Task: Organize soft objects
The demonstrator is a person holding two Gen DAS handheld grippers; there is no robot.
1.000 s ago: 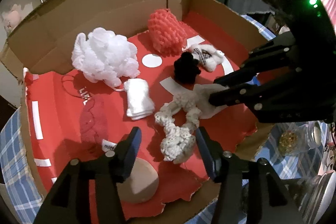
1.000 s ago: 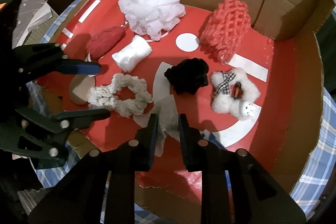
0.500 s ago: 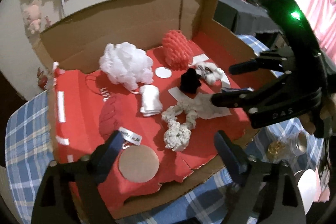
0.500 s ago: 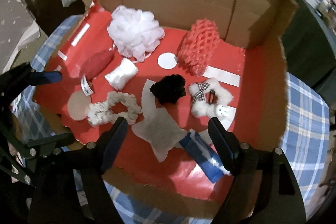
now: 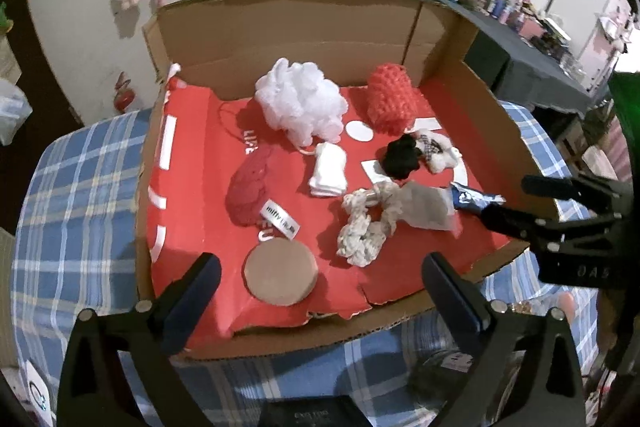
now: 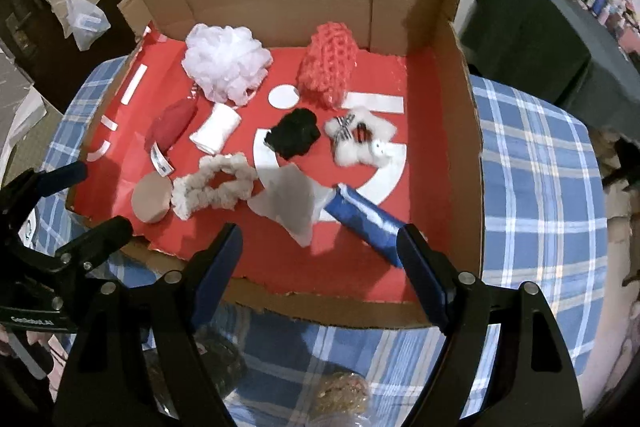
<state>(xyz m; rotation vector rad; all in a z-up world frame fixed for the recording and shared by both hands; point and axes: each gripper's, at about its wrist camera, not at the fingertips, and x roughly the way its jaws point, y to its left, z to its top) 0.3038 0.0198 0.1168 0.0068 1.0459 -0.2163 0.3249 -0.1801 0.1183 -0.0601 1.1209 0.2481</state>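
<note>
Both tongs gape wide, empty: left tongs (image 5: 320,281), right tongs (image 6: 320,247) hover over box (image 6: 464,147) near edge; soft objects lie inside; cream scrunchie (image 6: 214,185) overlaps grey cloth (image 6: 290,199), risk grabbing both

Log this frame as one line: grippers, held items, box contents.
left gripper: open, empty | right gripper: open, empty | cardboard box: soft items inside | grey cloth: lying beside cream scrunchie
</note>
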